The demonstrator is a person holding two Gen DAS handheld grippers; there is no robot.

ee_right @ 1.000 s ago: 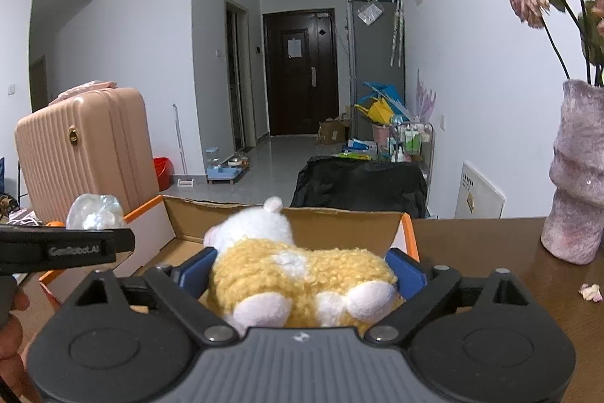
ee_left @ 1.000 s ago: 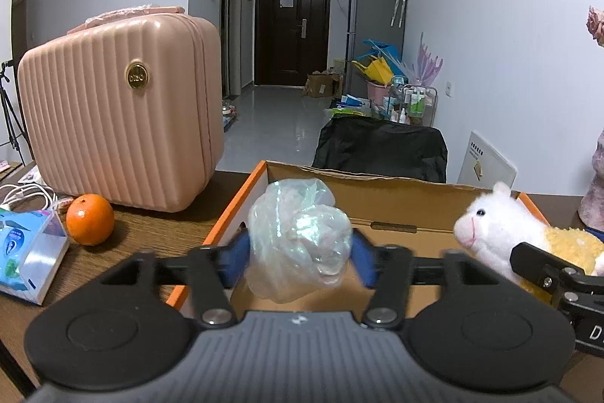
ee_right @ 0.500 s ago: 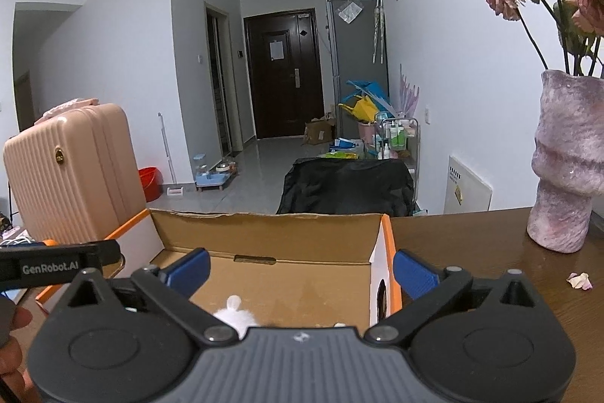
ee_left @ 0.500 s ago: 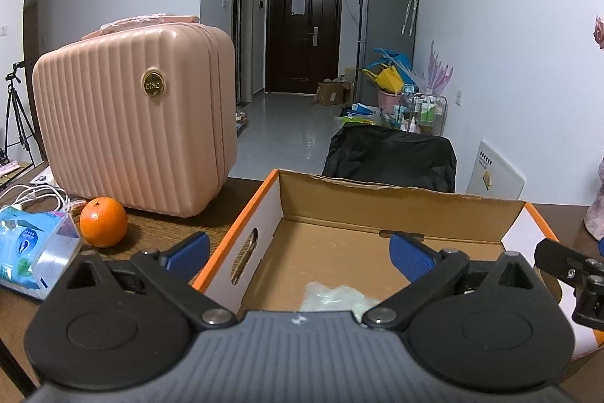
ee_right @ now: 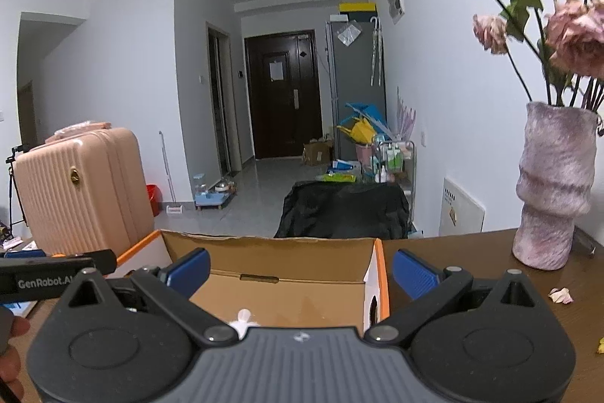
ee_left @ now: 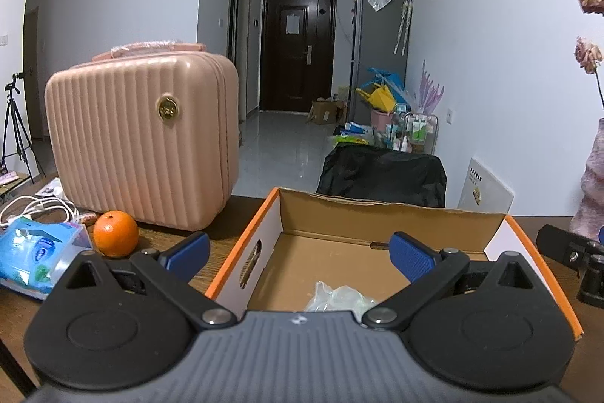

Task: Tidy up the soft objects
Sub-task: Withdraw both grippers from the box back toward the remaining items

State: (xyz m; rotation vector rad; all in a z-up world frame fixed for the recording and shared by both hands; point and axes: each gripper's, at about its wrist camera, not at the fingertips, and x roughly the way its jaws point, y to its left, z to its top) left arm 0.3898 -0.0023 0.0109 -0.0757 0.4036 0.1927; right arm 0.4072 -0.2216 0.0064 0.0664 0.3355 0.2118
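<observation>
Dropped moments ago, plastic bag (ee_left: 336, 295) and plush toy (ee_right: 243, 318) lie in the cardboard box (ee_left: 392, 218) at six o'clock beneath left gripper (ee_left: 298, 252) and right gripper (ee_right: 300, 269), both wide open, empty.

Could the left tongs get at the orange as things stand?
Probably yes: the left tongs are open and empty, and the orange sits uncovered on the table, apart from the pink case.
</observation>
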